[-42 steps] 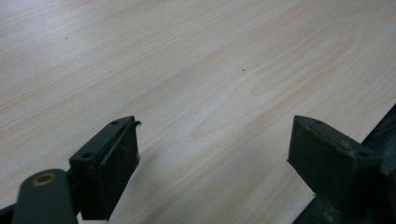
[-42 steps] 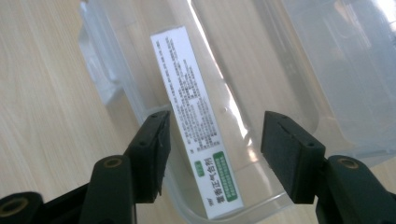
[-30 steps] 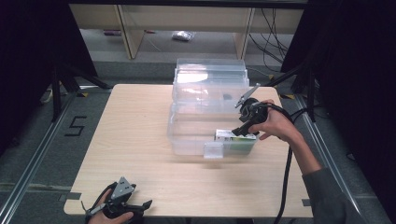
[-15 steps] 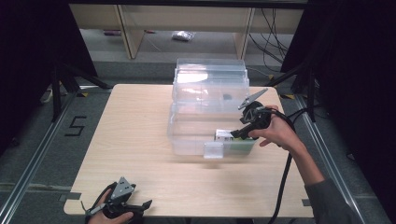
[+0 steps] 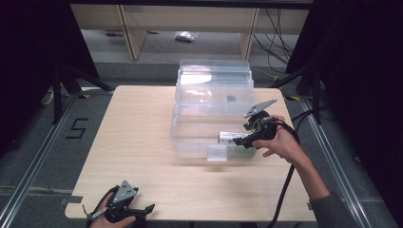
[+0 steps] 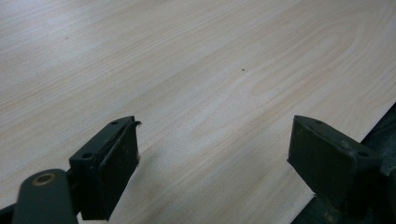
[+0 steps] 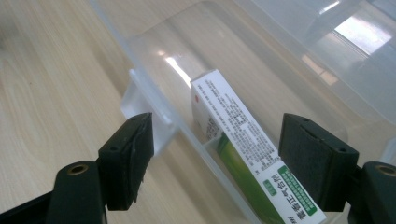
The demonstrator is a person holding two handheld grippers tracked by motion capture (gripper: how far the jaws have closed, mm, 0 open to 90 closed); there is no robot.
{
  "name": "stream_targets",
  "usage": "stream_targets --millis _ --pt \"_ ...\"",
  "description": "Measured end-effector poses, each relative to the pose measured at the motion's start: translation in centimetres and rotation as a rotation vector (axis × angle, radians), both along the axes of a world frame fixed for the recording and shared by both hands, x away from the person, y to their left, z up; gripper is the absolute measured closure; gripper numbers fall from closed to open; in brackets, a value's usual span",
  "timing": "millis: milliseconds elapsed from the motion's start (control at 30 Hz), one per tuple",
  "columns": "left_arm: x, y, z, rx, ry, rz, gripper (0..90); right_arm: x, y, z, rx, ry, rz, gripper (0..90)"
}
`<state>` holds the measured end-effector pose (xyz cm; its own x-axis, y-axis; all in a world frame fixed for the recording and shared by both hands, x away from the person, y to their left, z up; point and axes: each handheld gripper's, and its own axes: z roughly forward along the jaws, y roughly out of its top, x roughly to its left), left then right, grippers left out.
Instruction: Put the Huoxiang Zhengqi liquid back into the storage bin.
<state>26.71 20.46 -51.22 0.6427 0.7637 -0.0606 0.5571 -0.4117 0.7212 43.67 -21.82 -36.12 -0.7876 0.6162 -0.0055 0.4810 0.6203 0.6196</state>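
Note:
A clear plastic bin stands mid-table with its lid tipped back. Inside, against the near wall, lies a white carton with a green band, also seen close up. My right gripper hangs over the bin's near right corner. Its jaws have just been opening. In the right gripper view they stand wide on either side of the carton without touching it. At the table's near left corner my left gripper rests open over bare wood.
A small clear latch tab juts from the bin's front wall. The light wooden table has bare room left of and in front of the bin. A black cable trails from the right hand. Shelving stands beyond the table.
The right gripper's jaws have opened wider and the hand has drifted slightly right. The carton stays where it was in the bin. The left gripper has not moved.

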Motion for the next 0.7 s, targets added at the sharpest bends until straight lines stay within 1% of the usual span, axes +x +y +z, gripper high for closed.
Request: stream_targets --millis 33,67,100,133,167,200,233,267,300,333,367,400,433,467,500,533,567,600,633,667,700 --pt "0.0 0.0 0.0 -0.002 0.0 0.001 15.5 -0.1 0.0 0.0 0.013 0.007 0.006 27.3" --pt "0.0 -0.1 -0.1 -0.014 -0.001 0.002 15.5 -0.3 -0.1 -0.2 0.026 -0.014 0.001 26.6" --pt "-0.1 -0.1 0.0 -0.007 0.002 -0.01 15.5 -0.4 -0.1 -0.2 0.026 -0.011 0.011 26.4" --pt "-0.1 -0.1 0.0 -0.006 0.003 -0.01 15.5 -0.7 0.0 -0.2 0.039 0.006 -0.01 26.4" --pt "-0.1 -0.1 0.0 -0.014 0.0 -0.004 15.5 -0.8 0.1 -0.5 0.043 -0.031 0.002 26.4" --pt "-0.1 -0.1 0.0 -0.015 0.003 -0.005 15.5 -0.9 0.0 -0.4 0.032 -0.02 0.011 26.3" --pt "-0.1 -0.1 0.0 -0.009 0.003 -0.009 15.5 -1.1 0.2 -0.5 0.042 -0.006 0.0 26.2" --pt "-0.1 0.0 0.0 -0.006 0.003 -0.011 15.5 -1.1 0.2 -0.6 0.038 -0.03 0.0 26.1" --pt "-0.1 0.0 0.0 -0.006 0.0 -0.006 15.5 -1.1 0.1 -0.7 0.032 -0.03 0.019 26.1" --pt "-0.1 0.0 0.0 -0.007 0.002 -0.004 15.5 -1.3 0.1 -0.7 0.031 -0.022 0.012 26.1" --pt "0.0 0.0 0.0 -0.007 0.002 -0.005 15.5 -1.2 0.2 -0.9 0.04 -0.05 0.016 26.1" --pt "-0.1 -0.1 0.0 -0.021 -0.001 0.003 15.5 -1.2 0.2 -0.9 0.045 -0.036 0.026 26.1" --pt "-0.1 -0.1 0.0 -0.009 0.003 -0.009 15.5 -1.4 0.2 -0.9 0.05 -0.023 0.017 26.0" --pt "-0.1 -0.1 0.0 -0.01 0.001 -0.007 15.5 -1.5 0.3 -1.0 0.053 -0.033 0.011 25.9" --pt "-0.1 -0.1 0.0 -0.009 0.0 -0.004 15.5 -1.5 0.3 -1.0 0.057 -0.039 0.017 25.7" --pt "0.0 -0.1 0.0 -0.014 0.001 0.0 15.5 -1.7 0.2 -0.9 0.051 -0.026 0.011 25.4" --pt "0.0 -0.1 -0.1 -0.022 -0.01 0.007 15.5 -1.9 0.2 -1.0 0.053 -0.028 0.006 25.0" --pt "0.0 -0.1 -0.1 -0.018 -0.008 0.003 15.5 -2.0 0.3 -1.0 0.059 -0.034 0.013 24.6" --pt "-0.1 -0.1 0.0 -0.017 -0.003 0.007 15.5 -2.1 0.4 -1.2 0.078 -0.047 0.013 24.6" --pt "0.0 -0.1 0.0 -0.012 -0.001 0.005 15.5 -2.3 0.4 -1.1 0.057 -0.038 0.018 24.6" --pt "0.0 -0.1 0.0 -0.017 -0.003 0.008 15.5 -2.4 0.4 -1.2 0.059 -0.06 0.028 24.6"
